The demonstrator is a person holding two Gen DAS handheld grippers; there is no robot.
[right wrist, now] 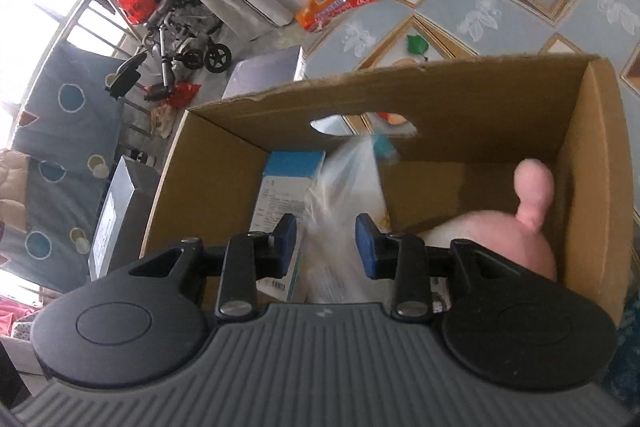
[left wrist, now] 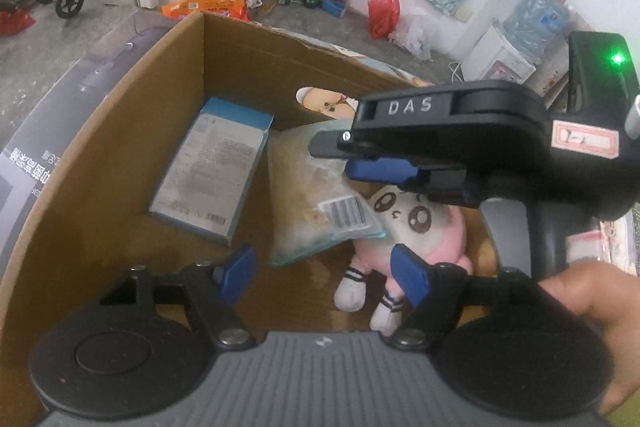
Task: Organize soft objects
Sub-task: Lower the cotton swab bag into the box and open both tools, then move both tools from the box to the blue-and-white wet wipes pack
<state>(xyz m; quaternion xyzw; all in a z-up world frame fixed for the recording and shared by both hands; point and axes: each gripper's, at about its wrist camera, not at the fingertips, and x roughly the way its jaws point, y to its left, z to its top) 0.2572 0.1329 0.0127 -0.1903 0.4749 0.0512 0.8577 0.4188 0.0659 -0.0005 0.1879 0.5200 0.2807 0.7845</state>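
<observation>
The cardboard box [left wrist: 120, 155] serves as the landmark; on its floor lie a blue-edged flat carton [left wrist: 210, 173] toward the far-left corner, a clear plastic bag with a barcode label [left wrist: 308, 203] just beside that carton, and a pink-and-white plush toy [left wrist: 404, 227] at the bag's other side, its face partly covered by the bag's labelled corner. The left gripper [left wrist: 326, 277] hangs over the box's near part with jaws wide and nothing between the blue pads; a hand [left wrist: 592, 299] shows at its handle. The right gripper [right wrist: 326, 247] reaches in from the box's right, jaws narrow; in its own view the bag [right wrist: 344, 195] lies blurred between the pads, yet a gap shows at each side, so it reads as loosely open rather than clamped. The bag looks light, limp and slick; it would likely sag and slip, so a pinch on a gathered fold or the sealed edge seems best. The plush [right wrist: 504, 239] should be light, squashy and forgiving; its round body or a leg offers a firm hold, while the thin ear may stretch.
</observation>
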